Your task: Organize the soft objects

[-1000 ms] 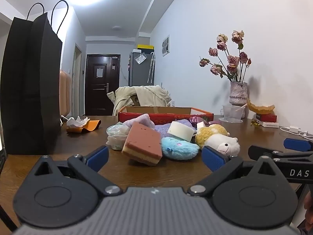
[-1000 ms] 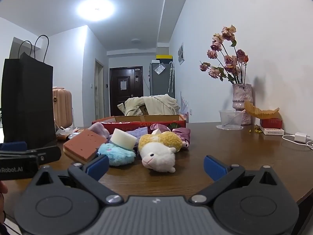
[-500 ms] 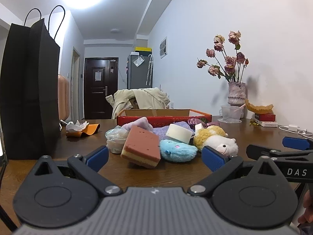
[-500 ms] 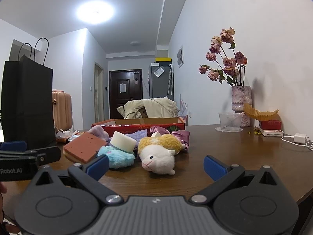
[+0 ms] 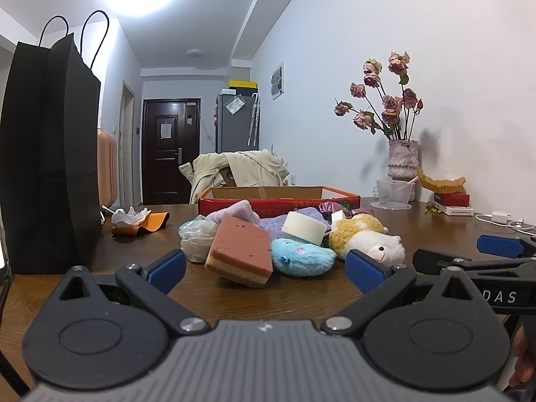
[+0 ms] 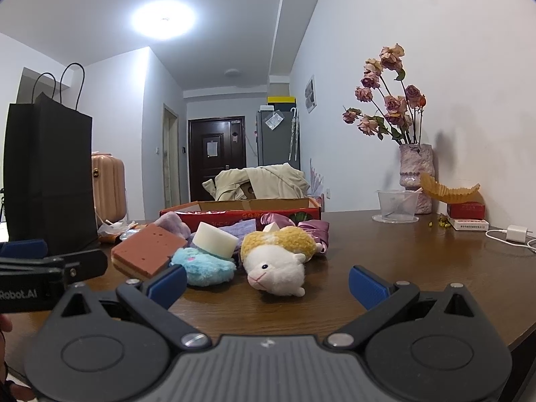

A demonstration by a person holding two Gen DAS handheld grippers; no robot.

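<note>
A pile of soft things lies mid-table: a red-brown sponge point(image 5: 242, 251) point(image 6: 147, 250), a blue plush point(image 5: 301, 256) point(image 6: 206, 265), a white round sponge point(image 5: 304, 227) point(image 6: 216, 239), a yellow-and-white sheep plush point(image 5: 365, 239) point(image 6: 278, 256), purple cloths point(image 5: 234, 211) point(image 6: 241, 227) and a crumpled clear plastic point(image 5: 196, 238). A red cardboard box point(image 5: 278, 197) point(image 6: 241, 211) stands behind them. My left gripper point(image 5: 266, 269) is open and empty, just short of the sponge. My right gripper point(image 6: 268, 283) is open and empty, just short of the sheep.
A tall black paper bag point(image 5: 50, 154) point(image 6: 50, 174) stands at the left. A vase of dried roses point(image 5: 402, 164) point(image 6: 415, 174), a clear cup point(image 6: 397, 205), a small red box point(image 6: 467, 211) and a white charger point(image 6: 516, 234) sit at the right. Orange wrapper with tissue point(image 5: 140, 221) lies at the left.
Both grippers have shifted slightly, with small changes in height and aim toward the pile. Both stay open and the objects have not moved.
</note>
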